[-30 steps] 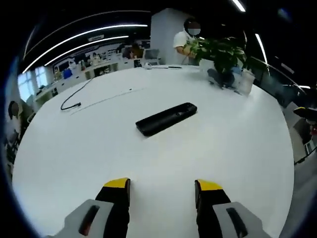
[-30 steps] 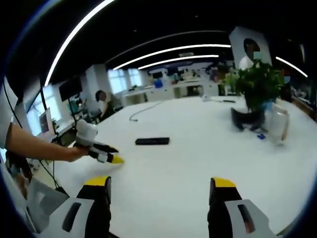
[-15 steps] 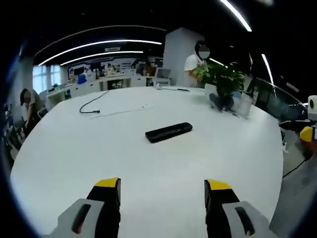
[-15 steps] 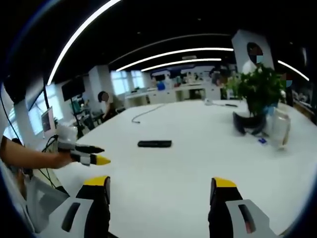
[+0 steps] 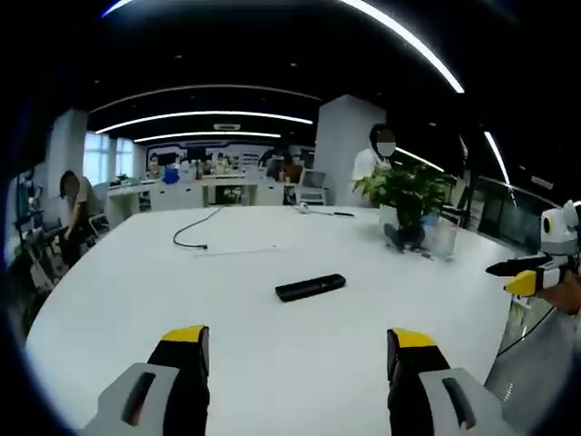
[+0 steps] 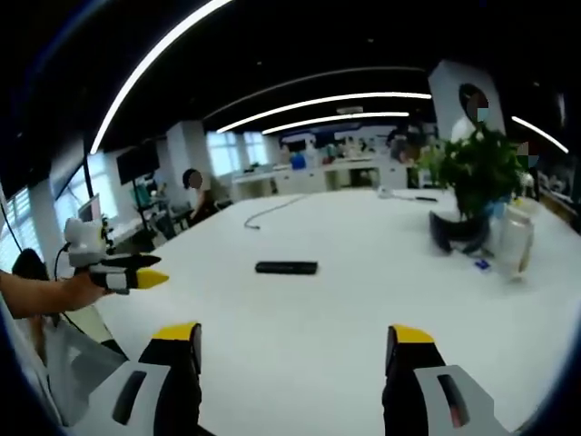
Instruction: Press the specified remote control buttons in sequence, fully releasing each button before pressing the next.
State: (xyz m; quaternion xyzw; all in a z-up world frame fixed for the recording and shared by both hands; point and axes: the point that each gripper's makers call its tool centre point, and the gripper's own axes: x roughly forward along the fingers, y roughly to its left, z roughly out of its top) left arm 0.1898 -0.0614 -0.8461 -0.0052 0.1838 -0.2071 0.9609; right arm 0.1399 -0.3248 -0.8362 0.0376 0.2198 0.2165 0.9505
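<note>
— Remote [image 5: 310, 287] sits flat out in the middle of the white table [image 5: 136, 291], black and slim, with nothing touching it.

— And the claws?

— Left gripper [image 5: 297, 359] hangs over the near edge, jaws spread wide, nothing between them. Right gripper [image 6: 297, 356] likewise, wide apart and bare, well short of the remote [image 6: 286, 267].

— Any containers?

— A dark pot [image 6: 458, 232] at the far side holds a leafy green plant [image 6: 477, 168]. Just beside it stands a clear jar [image 6: 514, 245]; what's inside, I can't tell.

— What else is around?

— A black cable [image 5: 192, 232] curls on the far half of the table. Nothing lies between either gripper and the remote. A person [image 5: 372, 163] stands behind the plant.
</note>
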